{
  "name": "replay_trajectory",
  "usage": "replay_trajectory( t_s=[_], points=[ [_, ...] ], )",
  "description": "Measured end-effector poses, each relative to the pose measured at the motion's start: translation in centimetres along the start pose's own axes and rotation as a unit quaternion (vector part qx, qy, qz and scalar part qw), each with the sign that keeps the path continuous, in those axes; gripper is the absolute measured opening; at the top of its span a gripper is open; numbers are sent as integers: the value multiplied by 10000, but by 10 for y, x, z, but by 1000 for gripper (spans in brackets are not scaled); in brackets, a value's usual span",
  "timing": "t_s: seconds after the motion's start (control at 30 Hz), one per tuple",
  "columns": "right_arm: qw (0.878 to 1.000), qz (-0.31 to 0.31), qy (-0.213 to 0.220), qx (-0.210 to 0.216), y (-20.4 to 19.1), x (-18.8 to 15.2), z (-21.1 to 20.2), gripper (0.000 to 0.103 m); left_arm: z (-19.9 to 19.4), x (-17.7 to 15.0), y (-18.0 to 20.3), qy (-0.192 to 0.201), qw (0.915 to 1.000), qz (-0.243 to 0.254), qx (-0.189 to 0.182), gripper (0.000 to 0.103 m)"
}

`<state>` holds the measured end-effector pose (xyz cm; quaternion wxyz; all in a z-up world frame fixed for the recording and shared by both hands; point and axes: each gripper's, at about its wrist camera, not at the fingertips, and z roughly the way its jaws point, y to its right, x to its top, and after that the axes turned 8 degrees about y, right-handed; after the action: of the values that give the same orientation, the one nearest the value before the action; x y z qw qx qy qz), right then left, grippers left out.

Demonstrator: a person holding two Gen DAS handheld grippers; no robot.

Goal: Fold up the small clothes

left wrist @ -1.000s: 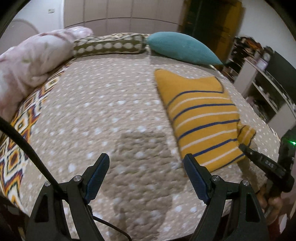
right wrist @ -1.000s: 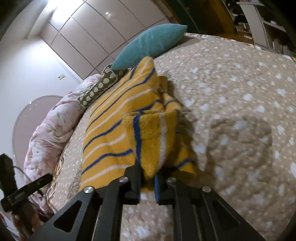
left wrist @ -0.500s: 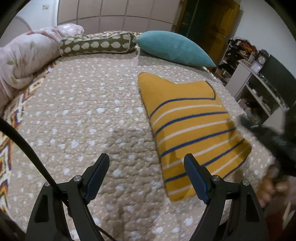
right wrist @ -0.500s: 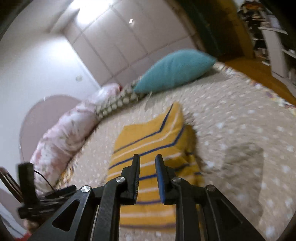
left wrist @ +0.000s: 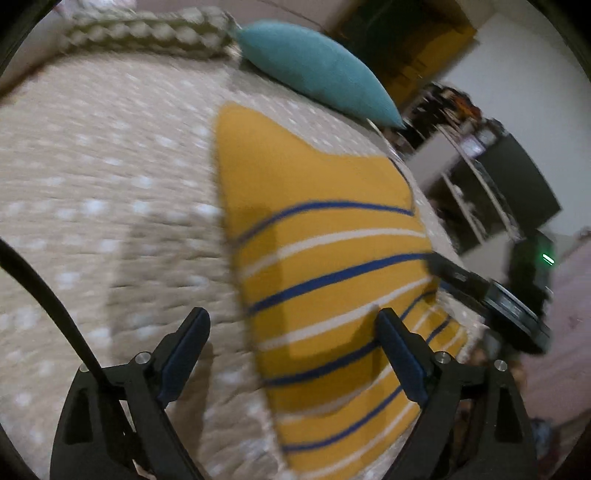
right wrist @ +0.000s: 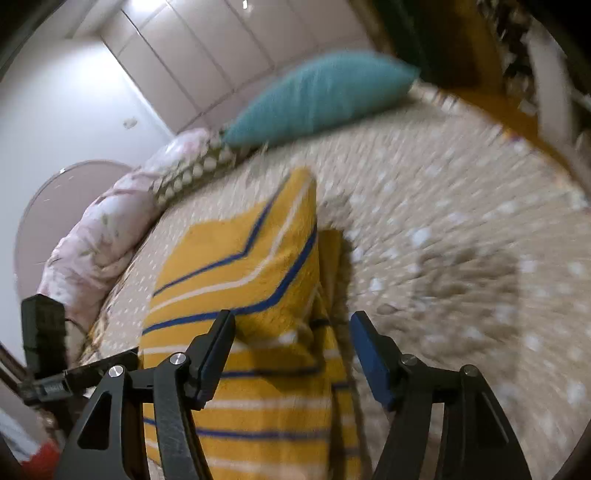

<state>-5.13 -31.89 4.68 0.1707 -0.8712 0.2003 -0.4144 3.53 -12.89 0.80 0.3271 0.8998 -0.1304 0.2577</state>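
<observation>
Sweater (left wrist: 325, 258) lies flat; both claws (left wrist: 291, 350) (right wrist: 291, 354) tilt down, newly opened, empty.

Warm, fairly dim indoor light, with bright glare on the wardrobe doors (right wrist: 207, 48) in the right wrist view. Both fisheye views are motion-blurred, worst on the bedspread (right wrist: 480, 221), and dark at the rounded edges. Soft gripper shadows fall on the bed (left wrist: 147, 258).

Open dotted bedspread (left wrist: 110, 192) left of the striped garment (left wrist: 325, 266), teal pillow (left wrist: 314, 70) and patterned pillow (left wrist: 147, 33) blocking the far edge
</observation>
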Motion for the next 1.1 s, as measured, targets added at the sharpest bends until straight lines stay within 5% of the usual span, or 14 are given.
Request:
replay_trajectory(
  t_s=[0.17, 0.3, 0.37, 0.5, 0.67, 0.8, 0.97, 1.1],
  points=[
    [9887, 926, -544, 1049, 22, 7, 50, 70, 39, 11, 1, -288, 9988, -181, -348, 96],
    [9849, 1143, -518, 1195, 18, 13, 58, 46, 26, 24, 11, -251, 9991, -42, -328, 56],
    [9884, 846, -383, 1201, 4, 21, 48, 40, 15, 36, 21, -192, 9992, 144, -307, 54],
    [9900, 605, 88, 1272, -16, 35, 29, 40, 6, 56, 33, -124, 9990, 385, -171, 56],
    [9958, 796, -106, 435, 2, 30, 52, 55, 32, 43, 26, -400, 9940, 534, 864, 72],
    [9949, 944, -31, 340, 14, 15, 39, 63, 19, 19, 7, -362, 9969, 153, 687, 75],
    [9987, 301, 350, -216, -9, 18, 0, 63, -36, -2, 1, 157, 9946, 297, 983, 75],
    [9962, -144, 838, -193, -33, 22, -40, 63, -94, -22, 10, 1019, 9809, 641, 1527, 75]
  ],
)
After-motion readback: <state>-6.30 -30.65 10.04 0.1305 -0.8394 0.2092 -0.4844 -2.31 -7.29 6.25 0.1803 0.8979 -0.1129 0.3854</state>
